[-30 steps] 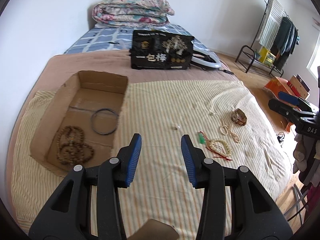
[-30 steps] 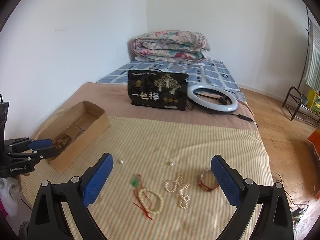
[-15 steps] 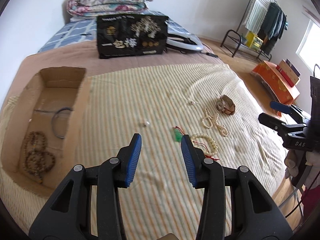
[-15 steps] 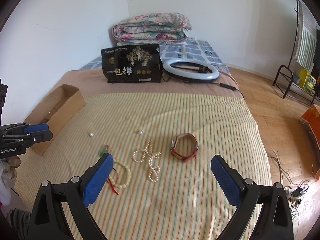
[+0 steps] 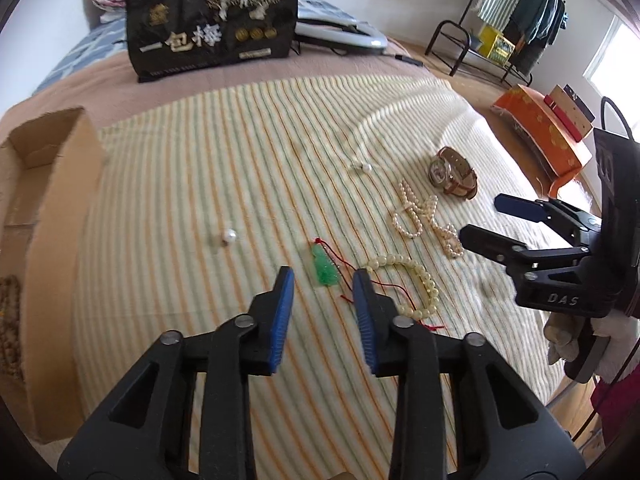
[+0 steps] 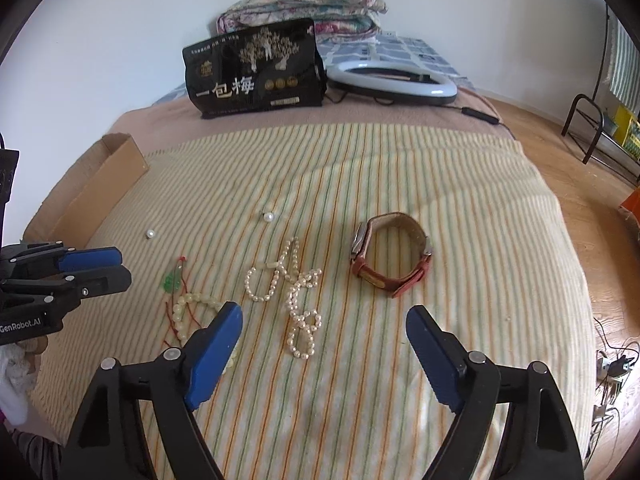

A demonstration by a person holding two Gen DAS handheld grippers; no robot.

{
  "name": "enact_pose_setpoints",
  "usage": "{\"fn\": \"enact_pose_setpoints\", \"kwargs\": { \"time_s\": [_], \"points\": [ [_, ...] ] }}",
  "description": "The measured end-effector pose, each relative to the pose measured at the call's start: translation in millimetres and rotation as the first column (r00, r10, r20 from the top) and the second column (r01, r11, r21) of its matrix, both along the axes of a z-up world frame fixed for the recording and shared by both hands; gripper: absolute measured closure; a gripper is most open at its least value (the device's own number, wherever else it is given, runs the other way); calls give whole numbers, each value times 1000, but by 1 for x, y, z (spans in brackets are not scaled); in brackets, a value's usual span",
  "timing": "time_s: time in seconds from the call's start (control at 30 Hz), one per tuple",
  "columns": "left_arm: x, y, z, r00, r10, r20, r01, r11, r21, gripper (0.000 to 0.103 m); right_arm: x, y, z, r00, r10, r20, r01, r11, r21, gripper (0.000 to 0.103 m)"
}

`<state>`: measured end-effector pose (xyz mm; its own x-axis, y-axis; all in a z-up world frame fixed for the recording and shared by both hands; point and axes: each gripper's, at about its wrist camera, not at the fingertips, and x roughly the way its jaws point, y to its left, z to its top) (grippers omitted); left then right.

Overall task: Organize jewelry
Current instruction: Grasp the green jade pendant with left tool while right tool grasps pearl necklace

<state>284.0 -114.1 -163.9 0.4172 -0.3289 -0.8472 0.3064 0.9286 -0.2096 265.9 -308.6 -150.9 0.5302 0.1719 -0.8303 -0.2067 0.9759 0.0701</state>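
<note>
Jewelry lies on the striped blanket. A green jade pendant (image 5: 325, 267) on red cord sits just ahead of my open, empty left gripper (image 5: 323, 280). Beside it lie a pale bead bracelet (image 5: 416, 280), a pearl strand (image 5: 424, 220) and a brown leather watch (image 5: 454, 178). Two loose pearls (image 5: 229, 235) lie apart. My right gripper (image 6: 322, 318) is wide open and empty, just short of the pearl strand (image 6: 296, 292), with the watch (image 6: 390, 256) beyond it to the right. The cardboard box (image 5: 44, 216) at left holds brown beads (image 5: 10, 324).
A black printed bag (image 6: 256, 70) and a ring light (image 6: 394, 80) stand at the back of the bed, folded quilts behind. The bed edge drops to wooden floor on the right, with a clothes rack (image 5: 504, 20) and an orange box (image 5: 540, 128).
Both grippers have moved forward and down toward the jewelry. The left one now points at the green pendant, away from the box. The right one has closed in on the pearl strand.
</note>
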Motion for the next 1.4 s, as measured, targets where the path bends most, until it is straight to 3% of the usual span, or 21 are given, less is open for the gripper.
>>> {"fn": "enact_pose_setpoints", "kwargs": {
  "time_s": [0.33, 0.63, 0.73, 1.17, 1.27, 1.33, 1.4],
  "points": [
    [24, -16, -26, 999, 13, -49, -13, 1000, 7, 80, 22, 6, -27, 999, -3, -33, 2, 1000, -18, 24],
    [22, -26, -34, 1000, 12, -18, -10, 995, 97, 80, 29, 12, -30, 1000, 7, -25, -8, 999, -35, 24],
    [22, -24, -35, 1000, 9, -12, -8, 995, 99, 86, 29, 15, -31, 1000, 16, -26, -17, 999, -29, 24],
    [16, -13, -35, 1000, 9, 14, -10, 998, 69, 87, 41, 34, -40, 999, 34, -36, -36, 997, -74, 27],
    [14, -10, -34, 1000, 11, 18, -12, 998, 63, 87, 38, 37, -38, 998, 58, -34, -60, 995, -85, 47],
    [12, -8, -34, 1000, 16, 15, -17, 998, 53, 88, 36, 36, -36, 997, 68, -33, -71, 994, -82, 74],
    [11, -6, -33, 1000, 19, 12, -20, 999, 46, 88, 35, 34, -35, 997, 71, -37, -73, 995, -73, 84]
  ]
}}
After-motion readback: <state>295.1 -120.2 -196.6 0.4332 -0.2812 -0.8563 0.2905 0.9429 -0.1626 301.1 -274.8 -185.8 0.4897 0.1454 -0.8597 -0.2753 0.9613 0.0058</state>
